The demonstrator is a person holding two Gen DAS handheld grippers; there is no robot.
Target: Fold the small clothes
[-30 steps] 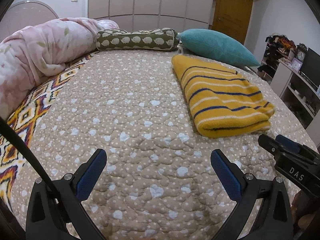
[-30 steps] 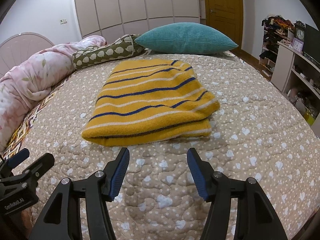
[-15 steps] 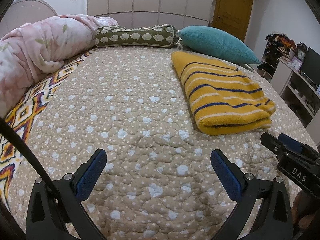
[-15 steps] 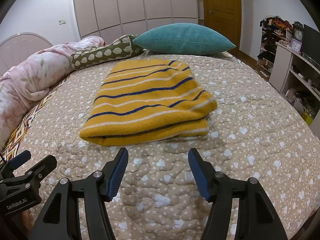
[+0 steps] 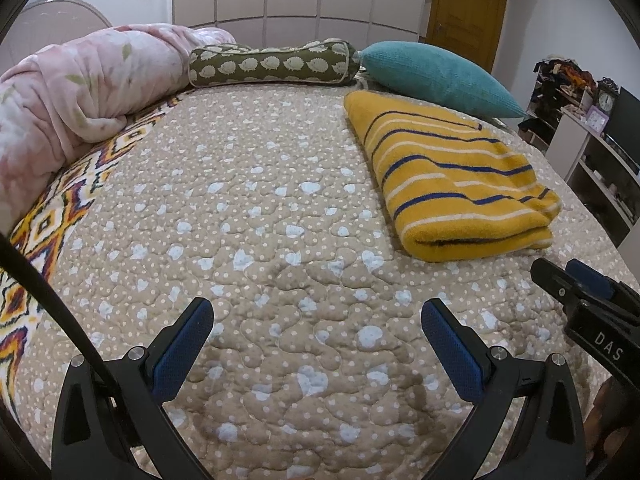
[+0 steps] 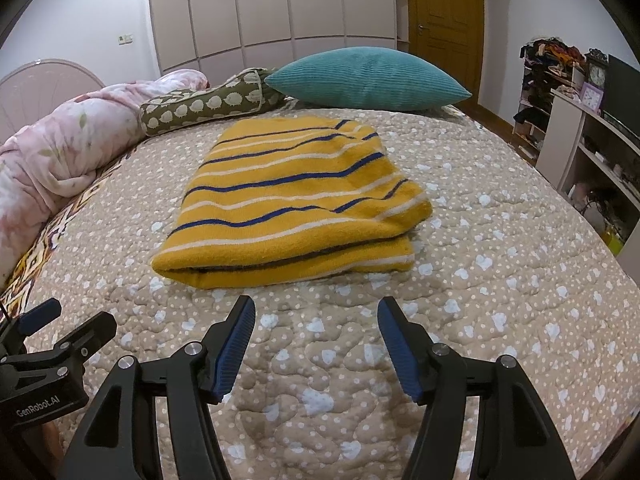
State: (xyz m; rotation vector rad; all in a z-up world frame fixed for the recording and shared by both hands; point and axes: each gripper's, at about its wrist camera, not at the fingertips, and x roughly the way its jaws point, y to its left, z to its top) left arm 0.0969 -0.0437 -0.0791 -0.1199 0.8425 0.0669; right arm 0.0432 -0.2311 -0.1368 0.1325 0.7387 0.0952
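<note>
**So the right gripper is sitting way closer to the sweater**

Basically the folded yellow striped sweater [image 6: 292, 204] is lying on the quilted bedspread [image 6: 500, 280], straight ahead of the right gripper [image 6: 316, 344], long axis running away from it (fold edge nearest). The left gripper [image 5: 316, 344] is facing bare quilt, sweater off to its right. Both are hanging spread wide, pinching nothing.

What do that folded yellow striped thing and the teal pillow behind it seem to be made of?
The yellow striped garment looks like a thick, fuzzy knit or fleece: its surface is matte and napped, and the folded edge is plump and rounded. The teal pillow appears to be wide-ribbed fabric, perhaps corduroy, given the fine parallel ridges across its cover. Exact fibres cannot be told from the pictures.
</note>
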